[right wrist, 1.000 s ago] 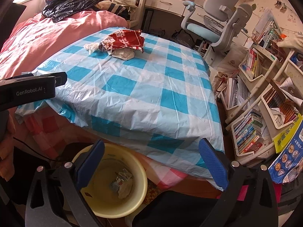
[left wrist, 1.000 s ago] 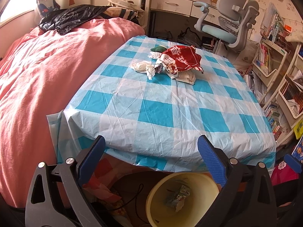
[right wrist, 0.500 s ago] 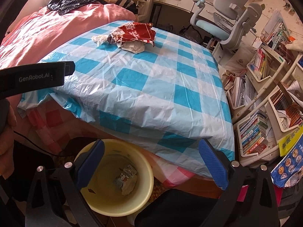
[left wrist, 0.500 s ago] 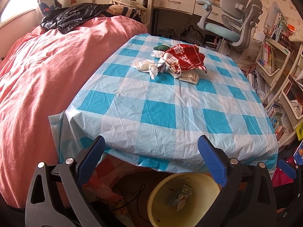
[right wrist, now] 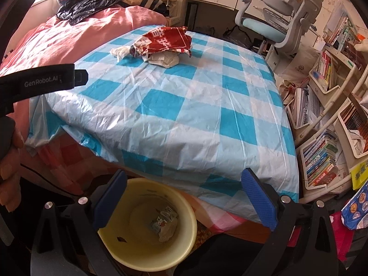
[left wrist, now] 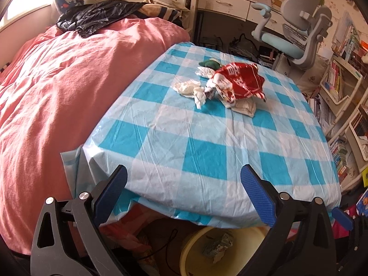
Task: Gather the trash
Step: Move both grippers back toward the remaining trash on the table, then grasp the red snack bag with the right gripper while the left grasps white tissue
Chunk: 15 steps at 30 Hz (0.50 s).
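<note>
A pile of trash lies at the far side of the blue-checked table (left wrist: 207, 142): a red crumpled wrapper (left wrist: 239, 80) (right wrist: 165, 39), white crumpled tissues (left wrist: 191, 89) (right wrist: 120, 51), a flattened white paper (left wrist: 245, 108) (right wrist: 164, 59) and a small green piece (left wrist: 209, 63). A yellow bin (right wrist: 147, 248) (left wrist: 248, 253) stands on the floor under the near table edge with crumpled trash (right wrist: 164, 223) inside. My left gripper (left wrist: 184, 191) is open and empty above the near edge. My right gripper (right wrist: 182, 195) is open and empty above the bin.
A bed with a pink cover (left wrist: 50, 105) lies left of the table. A grey-blue office chair (left wrist: 296, 39) and a desk stand behind it. Bookshelves (right wrist: 326, 138) with books fill the right. The left gripper's body (right wrist: 41, 82) shows at the left of the right wrist view.
Both grippers have moved forward and up a little toward the table; the trash pile appears closer. Both stay open and empty.
</note>
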Each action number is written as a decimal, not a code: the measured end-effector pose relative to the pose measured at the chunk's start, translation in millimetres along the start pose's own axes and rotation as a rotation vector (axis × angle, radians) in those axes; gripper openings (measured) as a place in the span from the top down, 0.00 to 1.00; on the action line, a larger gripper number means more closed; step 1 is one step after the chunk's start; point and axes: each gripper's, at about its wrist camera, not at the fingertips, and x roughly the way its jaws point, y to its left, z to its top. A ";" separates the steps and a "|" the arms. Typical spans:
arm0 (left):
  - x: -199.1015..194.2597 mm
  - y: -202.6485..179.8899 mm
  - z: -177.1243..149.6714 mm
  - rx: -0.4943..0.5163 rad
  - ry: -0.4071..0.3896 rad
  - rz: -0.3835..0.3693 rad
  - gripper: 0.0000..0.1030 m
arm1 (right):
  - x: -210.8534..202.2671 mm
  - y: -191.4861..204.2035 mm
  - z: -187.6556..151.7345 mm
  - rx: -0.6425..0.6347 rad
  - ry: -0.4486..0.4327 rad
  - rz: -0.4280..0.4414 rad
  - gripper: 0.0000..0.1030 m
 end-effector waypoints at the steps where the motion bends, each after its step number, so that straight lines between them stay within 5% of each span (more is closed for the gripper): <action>1: 1.7 0.6 2.9 -0.004 -0.003 0.003 0.08 | 0.4 -1.1 2.7 0.006 -0.008 0.006 0.07; 7: 15.8 5.2 23.3 -0.016 0.021 0.015 0.08 | 2.0 -13.9 30.1 0.050 -0.050 0.061 0.07; 15: 37.3 9.7 60.1 -0.021 0.035 0.037 0.08 | 33.8 -29.4 118.6 0.158 -0.066 0.252 0.07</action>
